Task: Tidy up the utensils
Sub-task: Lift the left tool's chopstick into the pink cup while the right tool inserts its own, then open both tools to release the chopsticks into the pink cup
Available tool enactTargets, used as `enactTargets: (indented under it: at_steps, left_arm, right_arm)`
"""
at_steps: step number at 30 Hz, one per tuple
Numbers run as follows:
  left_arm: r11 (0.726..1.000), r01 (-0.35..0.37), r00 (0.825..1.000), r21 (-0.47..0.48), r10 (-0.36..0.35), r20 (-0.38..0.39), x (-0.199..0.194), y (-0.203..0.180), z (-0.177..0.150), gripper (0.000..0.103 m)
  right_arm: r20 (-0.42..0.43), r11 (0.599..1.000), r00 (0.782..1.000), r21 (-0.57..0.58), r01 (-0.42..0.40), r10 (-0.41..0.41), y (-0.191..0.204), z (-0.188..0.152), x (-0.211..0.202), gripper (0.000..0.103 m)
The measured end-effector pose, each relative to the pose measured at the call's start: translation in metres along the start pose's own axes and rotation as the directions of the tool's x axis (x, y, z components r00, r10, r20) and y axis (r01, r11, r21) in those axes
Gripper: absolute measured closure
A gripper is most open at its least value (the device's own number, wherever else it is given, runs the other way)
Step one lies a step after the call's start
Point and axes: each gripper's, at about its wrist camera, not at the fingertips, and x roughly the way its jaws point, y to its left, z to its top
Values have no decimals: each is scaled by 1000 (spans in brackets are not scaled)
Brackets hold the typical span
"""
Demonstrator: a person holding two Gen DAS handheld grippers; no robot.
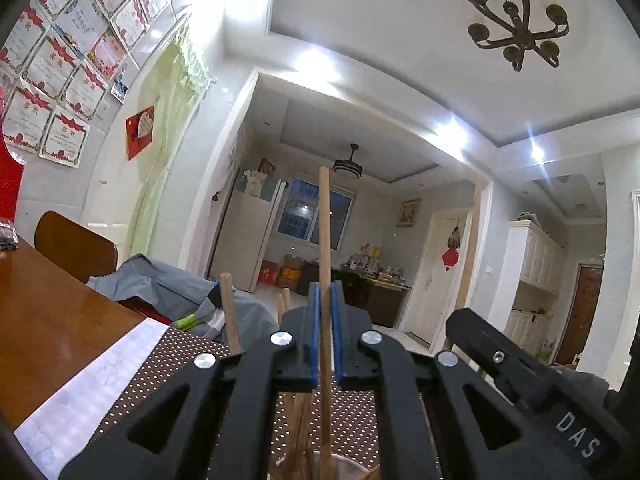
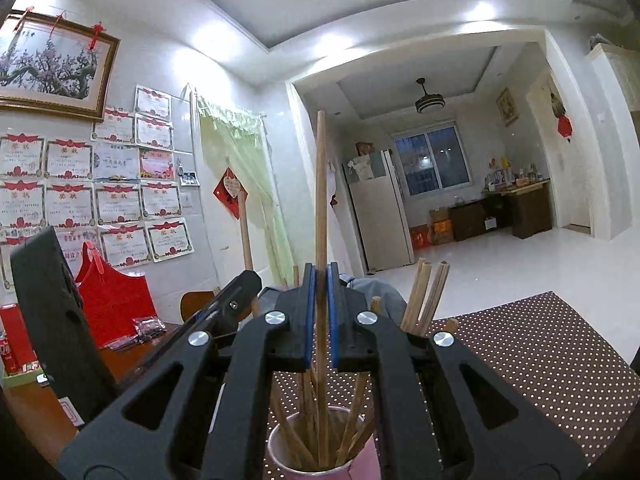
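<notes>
My left gripper (image 1: 325, 294) is shut on a wooden chopstick (image 1: 325, 224) that stands upright, its lower end down in a paper cup (image 1: 352, 465). My right gripper (image 2: 319, 276) is shut on another wooden chopstick (image 2: 320, 184), also upright, its lower end inside the same cup (image 2: 280, 454). The cup holds several more chopsticks (image 2: 424, 292) that lean outward. The cup stands on a brown dotted mat (image 2: 540, 352). The right gripper's body (image 1: 520, 364) shows in the left wrist view and the left gripper's body (image 2: 236, 300) in the right wrist view.
The mat (image 1: 180, 364) lies on a wooden table (image 1: 52, 312) with a white sheet (image 1: 100, 380) at its edge. A chair (image 1: 76, 246) and grey clothing (image 1: 160, 280) are behind. A red box (image 2: 116, 304) and a black device (image 2: 52, 312) stand at the left.
</notes>
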Motion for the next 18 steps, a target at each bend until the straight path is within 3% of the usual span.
enactTargets:
  at_steps: [6,8,9,10,14,18]
  left_arm:
    - [1000,2,998,-24,-4,-61,-2,8,-4,96]
    - [999,0,997,-41,-3,-75,-6,11,-1,89]
    - [999,-3,997,-44,0,-78,-9,12,1,76]
    - [999,-7,997,-42,3,-79,-11,12,3,74]
    - [998,-57,991,16,59,-124,-19,9,13,74]
    - [987,-124,975,100,141,-175,-25,8,18,64]
  right_arm:
    - [7,1000,1000,-16,3,-3,6,0,0,97]
    - [16,1000,1000,-16,3,-2,8,1,-1,97]
    - [20,1000,1000,-17,4,-3,9,1,-2,97]
    - [22,1000,1000,-18,5,-5,10,1,-2,97]
    - [29,1000,1000,-12,7,-7,16,2,-5,97]
    - [35,1000,999,-21,16,-16,20,1,-5,97]
